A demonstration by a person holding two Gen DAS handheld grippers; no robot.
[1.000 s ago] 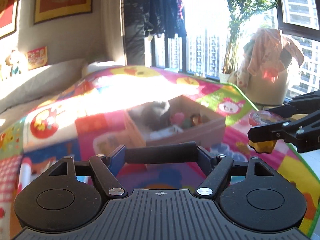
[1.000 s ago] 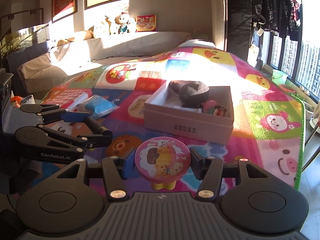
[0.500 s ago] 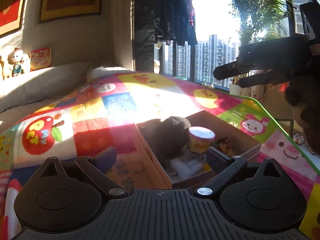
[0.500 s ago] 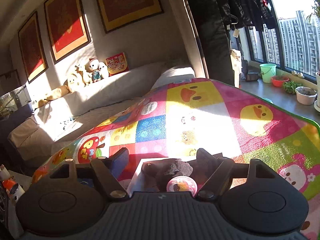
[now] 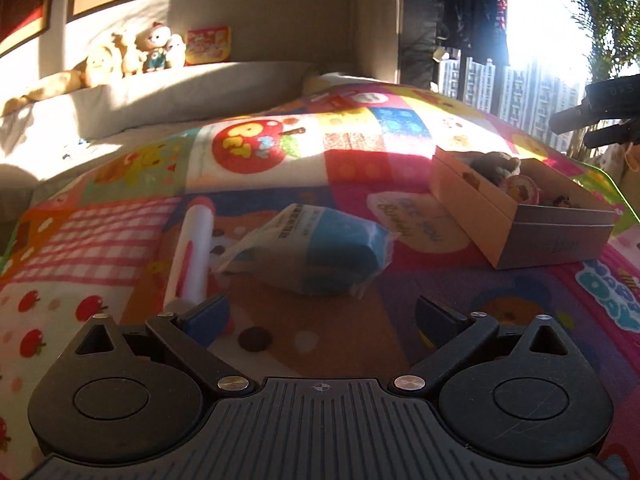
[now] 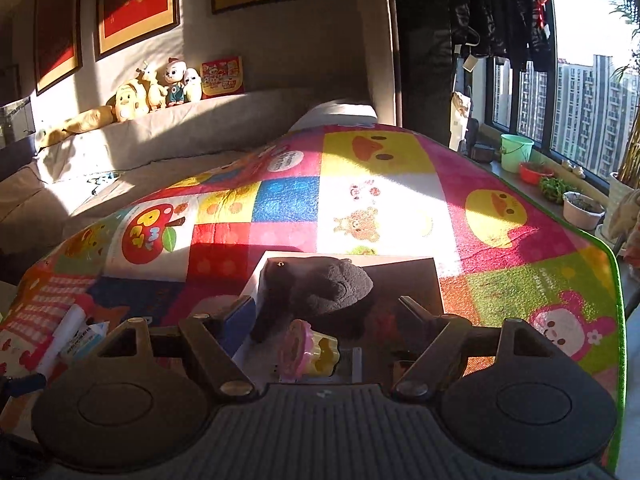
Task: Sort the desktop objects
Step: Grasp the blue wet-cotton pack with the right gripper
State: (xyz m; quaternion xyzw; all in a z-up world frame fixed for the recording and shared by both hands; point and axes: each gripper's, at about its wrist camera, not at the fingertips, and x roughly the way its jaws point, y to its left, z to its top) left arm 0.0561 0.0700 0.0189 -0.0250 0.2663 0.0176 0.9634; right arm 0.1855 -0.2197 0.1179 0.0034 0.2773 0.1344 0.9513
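My left gripper (image 5: 322,316) hovers low over the patchwork blanket, its jaws opening wide with nothing between them. Just ahead of it lie a blue packet in a clear bag (image 5: 320,252) and a white tube (image 5: 192,252). Over the cardboard box (image 6: 392,258) is my right gripper (image 6: 328,312), its jaws opening too. A pink-lidded yellow cup (image 6: 308,350) lies on its side in the box below them, free of the pads, beside a dark plush toy (image 6: 320,288). The left wrist view shows the box (image 5: 520,220) to the right, with the right gripper (image 5: 592,120) above it.
The bright patchwork blanket (image 6: 360,200) covers a bed; its green edge (image 6: 616,280) drops off at the right. A grey cushion ledge (image 6: 200,120) with plush toys runs along the wall. Pots and a green bucket (image 6: 516,152) stand on the window sill.
The right gripper carried the pink-lidded cup over the box and let it go; it now lies inside. The left gripper opened wide and swung left from the box to the blue packet.
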